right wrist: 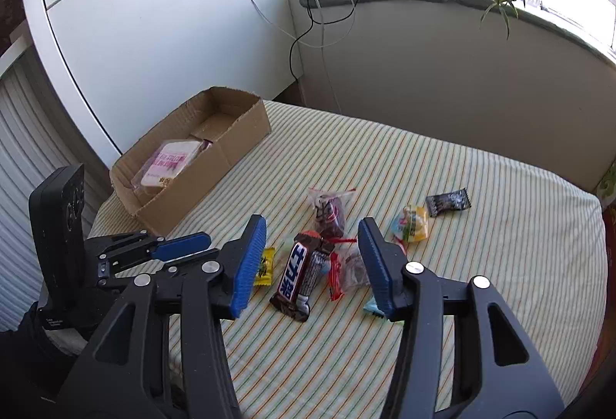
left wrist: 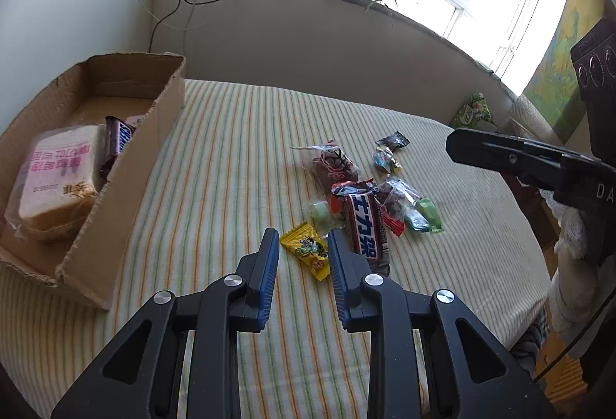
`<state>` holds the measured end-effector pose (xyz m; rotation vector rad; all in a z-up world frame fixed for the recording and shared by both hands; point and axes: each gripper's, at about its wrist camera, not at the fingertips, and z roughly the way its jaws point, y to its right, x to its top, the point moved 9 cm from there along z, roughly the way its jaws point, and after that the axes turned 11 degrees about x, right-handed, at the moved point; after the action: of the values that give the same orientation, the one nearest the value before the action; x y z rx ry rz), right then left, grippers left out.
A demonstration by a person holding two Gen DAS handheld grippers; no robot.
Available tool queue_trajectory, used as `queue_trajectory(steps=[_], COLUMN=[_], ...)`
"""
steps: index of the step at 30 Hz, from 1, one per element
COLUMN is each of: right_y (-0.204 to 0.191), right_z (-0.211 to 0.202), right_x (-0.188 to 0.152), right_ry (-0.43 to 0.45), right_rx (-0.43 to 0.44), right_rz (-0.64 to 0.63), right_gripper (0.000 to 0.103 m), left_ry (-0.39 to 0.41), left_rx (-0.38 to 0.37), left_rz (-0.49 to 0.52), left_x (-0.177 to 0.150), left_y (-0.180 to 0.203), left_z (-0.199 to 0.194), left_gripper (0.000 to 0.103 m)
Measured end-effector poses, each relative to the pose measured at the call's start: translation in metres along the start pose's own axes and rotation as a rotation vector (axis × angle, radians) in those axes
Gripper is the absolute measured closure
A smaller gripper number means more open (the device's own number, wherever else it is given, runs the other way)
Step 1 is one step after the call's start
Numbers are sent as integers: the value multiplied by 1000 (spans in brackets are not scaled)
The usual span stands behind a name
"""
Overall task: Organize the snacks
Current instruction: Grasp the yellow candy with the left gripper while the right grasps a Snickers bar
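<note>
My right gripper [right wrist: 312,257] hangs over a striped tablecloth [right wrist: 481,265], its blue-padded jaws apart and empty, framing a chocolate bar [right wrist: 296,274] and small wrapped candies [right wrist: 410,224]. My left gripper [right wrist: 181,246] sits at near left. Far left, a cardboard box [right wrist: 215,165] holds a wrapped sandwich [right wrist: 167,165].

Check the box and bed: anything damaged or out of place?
The cardboard box has a torn, ragged near edge with a flap bent outward. Only the bread pack and a chocolate bar are inside; the other snacks lie scattered on the striped sheet.
</note>
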<state>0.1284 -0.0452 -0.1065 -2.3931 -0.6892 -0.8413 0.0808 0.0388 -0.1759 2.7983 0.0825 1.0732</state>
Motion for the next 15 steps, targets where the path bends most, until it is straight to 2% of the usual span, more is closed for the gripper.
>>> queue_trajectory(steps=[3, 6, 14, 15], right_y=[-4, -2, 11, 12], right_z=[17, 37, 65, 68], right_x=[-26, -41, -46, -47], right_ry=[-51, -90, -132, -140], right_rx=[32, 40, 95, 96], right_rz=[15, 41, 100, 103], right_gripper=[64, 68, 68, 68], left_ry=[-33, -46, -90, -86], left_rx=[-21, -5, 52, 56], left_rz=[-5, 14, 54, 63], left_x=[-6, -9, -12, -13], left_y=[9, 13, 11, 10], left_z=[11, 21, 43, 44], left_gripper=[79, 79, 78, 75])
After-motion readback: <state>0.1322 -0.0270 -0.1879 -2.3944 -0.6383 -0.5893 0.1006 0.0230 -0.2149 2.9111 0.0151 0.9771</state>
